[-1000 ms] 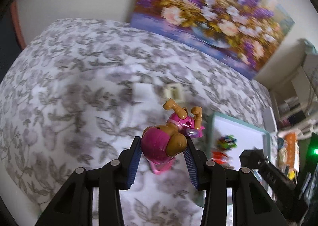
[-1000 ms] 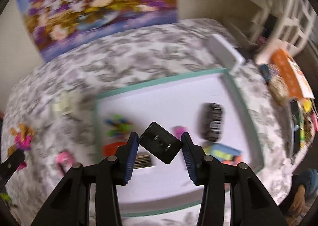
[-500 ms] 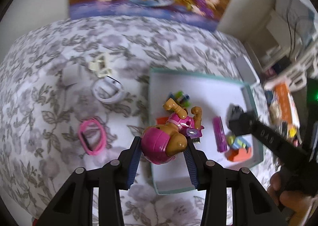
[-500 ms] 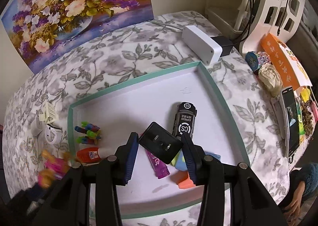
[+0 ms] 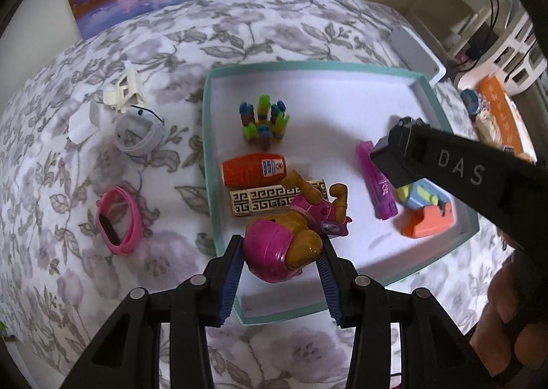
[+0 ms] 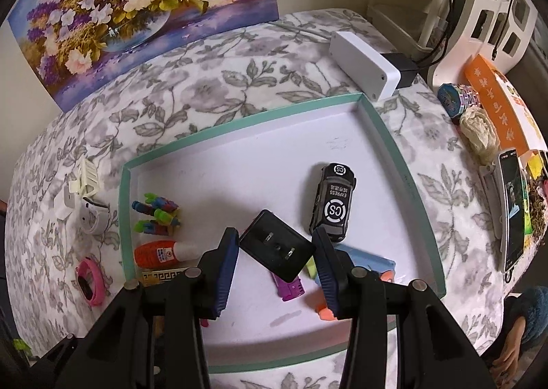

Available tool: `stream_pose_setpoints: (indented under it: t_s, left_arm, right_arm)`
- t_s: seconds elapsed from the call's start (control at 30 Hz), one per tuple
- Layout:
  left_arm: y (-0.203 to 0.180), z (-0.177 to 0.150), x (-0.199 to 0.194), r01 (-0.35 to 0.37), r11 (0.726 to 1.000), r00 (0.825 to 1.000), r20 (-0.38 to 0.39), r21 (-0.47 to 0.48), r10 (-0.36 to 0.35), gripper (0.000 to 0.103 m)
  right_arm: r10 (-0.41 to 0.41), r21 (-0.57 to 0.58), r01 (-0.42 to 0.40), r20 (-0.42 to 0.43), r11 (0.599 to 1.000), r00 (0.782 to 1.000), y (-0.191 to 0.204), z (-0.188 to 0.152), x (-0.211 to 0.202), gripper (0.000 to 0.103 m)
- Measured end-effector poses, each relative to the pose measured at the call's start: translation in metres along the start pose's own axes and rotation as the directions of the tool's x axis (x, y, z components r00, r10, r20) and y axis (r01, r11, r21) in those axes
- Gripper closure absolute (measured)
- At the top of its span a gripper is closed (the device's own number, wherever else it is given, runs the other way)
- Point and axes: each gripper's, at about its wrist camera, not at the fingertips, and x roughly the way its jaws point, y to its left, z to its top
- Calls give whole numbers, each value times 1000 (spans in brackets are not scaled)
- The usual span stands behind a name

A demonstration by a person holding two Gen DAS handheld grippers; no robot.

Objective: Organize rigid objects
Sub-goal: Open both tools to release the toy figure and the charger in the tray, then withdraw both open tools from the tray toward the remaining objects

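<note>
Tray (image 5: 205,135) with a teal rim lies on a floral cloth (image 5: 68,204) and takes the sorted items. Left gripper (image 5: 282,262) hangs over the tray's near-left corner, its jaws closed about halfway on a pink-and-brown toy dog (image 5: 291,235), which is gripped at the body with head and paws pointing away from the camera. Right gripper (image 6: 275,252) hangs over the tray's middle, its jaws at a similar width and pinching a black adapter (image 6: 277,250) by two opposite corners, prongs facing up.

Already in the tray: block cluster (image 5: 263,122), orange bottle (image 5: 253,170), patterned bar (image 5: 270,200), purple bar (image 5: 376,183), blue-and-orange toy (image 5: 424,214) and toy car (image 6: 334,204). Outside it, to the left on the cloth: pink band (image 5: 118,219), white watch (image 5: 138,134), white clip (image 5: 123,91) and a small white block (image 5: 82,122).

Risks, as judged from this view:
- The dog's rounded, glossy shell gives the pads little purchase; it may well twist or slip out early and land on the patterned bar or bottle.
- The adapter is held on its corners only, so a small jolt could let it pivot and drop onto the purple bar or car beneath.
- Both grippers work over the same tray; the right arm crosses the left camera's field, so a collision is possible if both lower together.
- Free floor is limited near the front; a release there may pile items up.
</note>
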Motion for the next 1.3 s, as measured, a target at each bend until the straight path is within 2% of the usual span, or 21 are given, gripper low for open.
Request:
stream_pose_setpoints:
  t_s: [0.03, 0.13, 0.23, 0.4, 0.47, 0.73, 0.8, 0.83, 0.87, 0.93, 1.07, 1.3]
  left_arm:
    - [-1, 0, 2, -11, 1000, 1000, -3, 5, 11, 55]
    - [-1, -1, 3, -17, 1000, 1000, -8, 9, 17, 41]
    - [0, 0, 3, -19, 1000, 1000, -7, 4, 20, 38]
    - [5, 2, -2, -6, 1000, 1000, -5, -11, 6, 21]
    - [8, 4, -7, -3, 1000, 1000, 7, -20, 3, 18]
    - [36, 10, -18, 8, 994, 999, 38, -108, -4, 14]
    - [48, 12, -19, 5, 989, 999, 43, -147, 1, 0]
    - [56, 13, -19, 1, 985, 999, 46, -170, 7, 0]
    - [65, 14, -20, -5, 980, 999, 52, -200, 16, 0]
    - [80, 14, -23, -18, 971, 998, 57, -237, 33, 0]
    - [114, 12, -28, -60, 944, 994, 65, -323, 86, 0]
    - [178, 5, -41, -92, 868, 983, 96, -488, 158, 0]
  right_arm:
    - [1, 2, -1, -3, 1000, 1000, -1, 0, 0, 57]
    - [1, 11, -1, -13, 1000, 1000, -3, 0, 2, 57]
    - [3, 19, -3, -18, 1000, 1000, -5, 0, 2, 57]
    - [11, 25, -10, -4, 1000, 1000, -4, 1, -4, 55]
    - [8, 20, -8, 4, 1000, 1000, -3, 1, -6, 49]
    - [-1, 24, 1, 7, 1000, 1000, -4, 2, -8, 48]
    - [-5, 21, 5, 4, 1000, 1000, -4, 2, -7, 47]
    - [-7, 19, 7, 4, 1000, 1000, -3, 1, -7, 43]
    - [-9, 14, 9, 3, 1000, 1000, -1, 1, -7, 31]
    - [-12, 4, 12, 11, 1000, 1000, 2, 1, -7, 23]
    - [-11, -21, 11, 15, 1000, 1000, 10, -1, -8, 22]
    - [23, -66, -21, 28, 998, 999, 34, -5, -16, 22]
